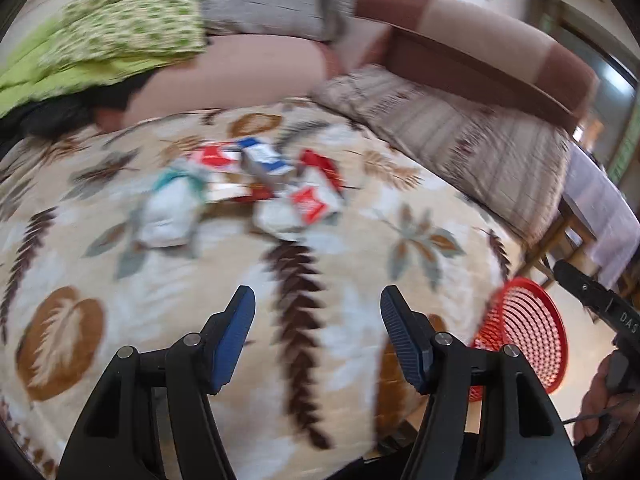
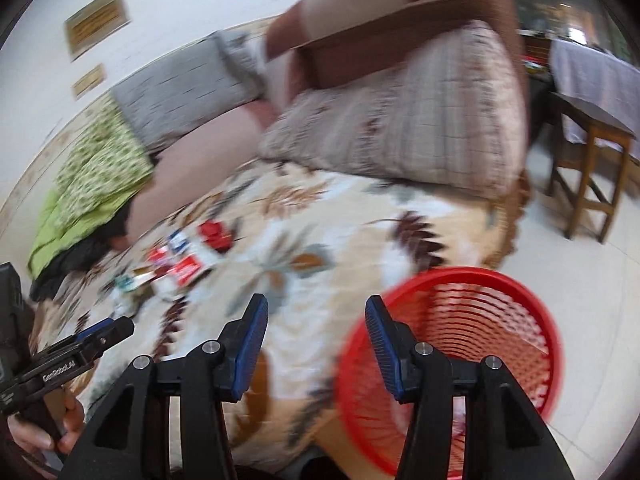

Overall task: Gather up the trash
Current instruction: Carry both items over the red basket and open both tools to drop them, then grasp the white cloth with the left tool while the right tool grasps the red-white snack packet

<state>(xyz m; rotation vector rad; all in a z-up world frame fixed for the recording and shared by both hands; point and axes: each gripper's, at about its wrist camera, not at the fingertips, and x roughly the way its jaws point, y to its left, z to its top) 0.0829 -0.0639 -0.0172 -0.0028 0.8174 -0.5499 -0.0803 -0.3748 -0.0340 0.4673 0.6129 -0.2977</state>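
The trash (image 1: 260,184) is a loose heap of crumpled wrappers and flattened small cartons: red-and-white packs, one blue-and-white box, and two white crumpled wads, one of them with teal trim. Blur hides any print on them. The heap lies on a leaf-patterned blanket (image 1: 160,300) that covers a sofa seat, toward the back of the seat and near the pinkish back cushion (image 1: 240,72).

The left tool (image 1: 318,308) hangs above the blanket, in front of the heap and apart from it, with its blue-padded jaws spread and nothing between them. The right tool (image 2: 316,316) is likewise parted and empty, held over the blanket's front edge beside a red mesh basket (image 2: 460,292) that stands on the pale tiled floor (image 2: 580,280).

The left wrist view shows the heap (image 2: 176,268) closest and catches only part of the basket (image 1: 528,336) at the lower right, together with the right hand (image 1: 600,400) on its handle. The right wrist view shows the basket's whole rim and open mouth, a wooden stool (image 2: 588,168) and a cloth-covered table (image 2: 600,80) beyond the sofa arm, framed plaques on the wall (image 2: 96,24), and the left hand (image 2: 44,432) at the lower left.
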